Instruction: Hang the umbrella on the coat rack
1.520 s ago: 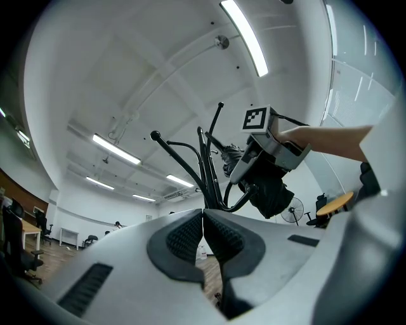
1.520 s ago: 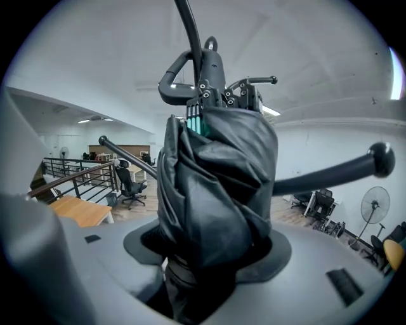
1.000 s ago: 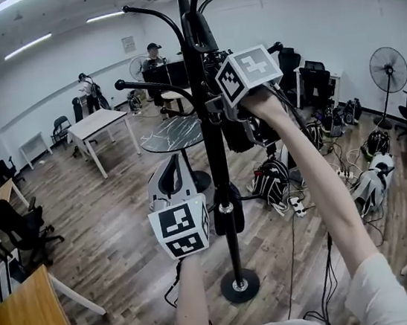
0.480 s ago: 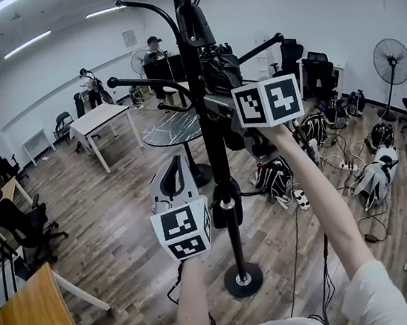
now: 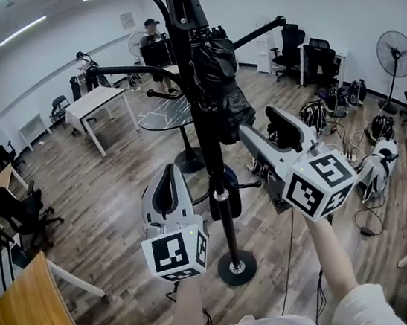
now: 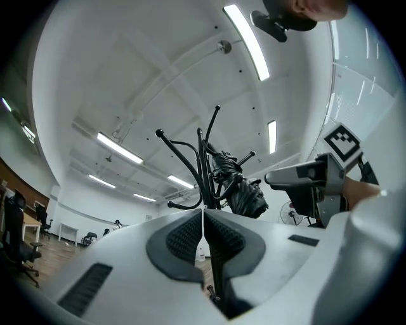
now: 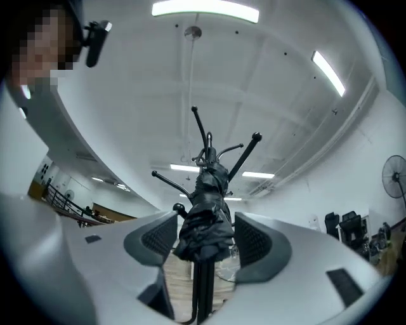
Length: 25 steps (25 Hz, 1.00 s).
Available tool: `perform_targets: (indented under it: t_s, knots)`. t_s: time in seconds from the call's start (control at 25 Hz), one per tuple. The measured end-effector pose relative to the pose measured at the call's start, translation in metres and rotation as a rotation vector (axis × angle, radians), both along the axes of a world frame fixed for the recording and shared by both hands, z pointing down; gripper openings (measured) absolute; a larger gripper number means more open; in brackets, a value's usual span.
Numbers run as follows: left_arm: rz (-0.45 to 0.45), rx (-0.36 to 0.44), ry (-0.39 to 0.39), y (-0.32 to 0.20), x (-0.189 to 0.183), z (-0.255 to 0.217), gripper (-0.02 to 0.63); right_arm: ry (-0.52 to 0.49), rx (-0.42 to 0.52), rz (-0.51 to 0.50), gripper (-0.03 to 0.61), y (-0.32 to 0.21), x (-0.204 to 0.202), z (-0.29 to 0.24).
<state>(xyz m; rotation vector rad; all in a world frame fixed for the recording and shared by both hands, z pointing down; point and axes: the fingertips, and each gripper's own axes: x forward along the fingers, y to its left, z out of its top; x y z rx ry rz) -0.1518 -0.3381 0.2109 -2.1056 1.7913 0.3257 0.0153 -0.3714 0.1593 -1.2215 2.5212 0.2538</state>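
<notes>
Right tool [image 5: 258,122] spread, empty, near the coat rack [image 5: 225,222]. Left tool [image 5: 165,178] pressed together. Black umbrella [image 5: 219,81] hangs on its upper hook.

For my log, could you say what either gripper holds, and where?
Nothing: left gripper shut empty, right gripper open; umbrella hangs on the coat rack.

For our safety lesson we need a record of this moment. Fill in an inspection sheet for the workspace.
Surface: wood floor.
Job's things: black umbrella hangs folded on the coat rack.
Clutter: bags on the floor, right of the rack.
Grippers: left gripper shut, empty; right gripper open, holding nothing.
Cables: loose cables on the floor beside the bags.
Surroundings: white table, standing fan, people far back.
</notes>
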Motion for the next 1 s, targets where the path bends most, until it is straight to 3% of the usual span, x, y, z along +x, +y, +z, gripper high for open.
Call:
perform_targets:
  t_s: [0.08,0.16,0.28,0.44,0.68,0.84,1.0]
  knots:
    - [-0.008,0.041,-0.031,0.011,0.006,0.009,0.029,0.008,0.069,0.038,0.180,0.011,0.014,0.020]
    - [-0.030,0.060,-0.056,0.019,0.008,0.023,0.029,0.027,0.069,0.080,0.147,0.013,0.024,0.047]
    - [-0.044,0.069,-0.019,0.028,0.002,0.044,0.029,0.035,0.005,0.132,0.085,0.015,0.034,0.092]
    - [-0.070,0.034,-0.003,0.039,-0.004,0.077,0.029,0.047,-0.120,0.172,0.053,0.022,0.039,0.159]
    - [-0.092,-0.103,0.017,0.045,0.002,0.143,0.029,0.069,-0.328,0.183,0.042,0.047,0.046,0.261]
    - [-0.112,-0.191,0.034,0.056,-0.007,0.182,0.029,0.117,-0.353,0.185,0.036,0.069,0.033,0.290]
    - [-0.099,-0.201,0.032,0.057,-0.007,0.187,0.029,0.138,-0.357,0.205,0.031,0.069,0.031,0.296]
